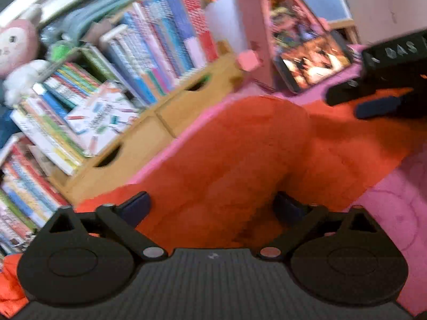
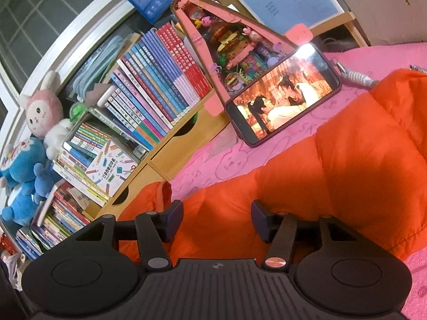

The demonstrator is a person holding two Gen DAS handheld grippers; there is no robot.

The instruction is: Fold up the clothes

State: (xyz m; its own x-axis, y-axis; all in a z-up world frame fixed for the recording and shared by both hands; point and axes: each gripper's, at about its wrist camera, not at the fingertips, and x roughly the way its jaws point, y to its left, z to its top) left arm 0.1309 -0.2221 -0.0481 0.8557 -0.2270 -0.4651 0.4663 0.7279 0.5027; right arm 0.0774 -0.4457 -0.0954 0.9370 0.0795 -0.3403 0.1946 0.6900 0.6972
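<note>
Pink desk (image 2: pixel 213 165) backed by a shelf (image 2: pixel 170 144) crammed with books (image 2: pixel 160 90); both tools, left tool (image 1: pixel 212 208) and right tool (image 2: pixel 217 220), gaped apart over the orange jacket (image 2: pixel 333 176), which ran diagonally ahead.

Wooden bookshelf (image 2: pixel 170 144), white-framed window (image 2: pixel 53 40), pink tabletop (image 2: pixel 213 165)

Your left view is smeared by motion, so the books (image 1: pixel 149 53) have no readable spines; the jacket (image 2: pixel 333 160) runs off the right view's edge; the other tool (image 1: pixel 387 80) is cut off at right.
</note>
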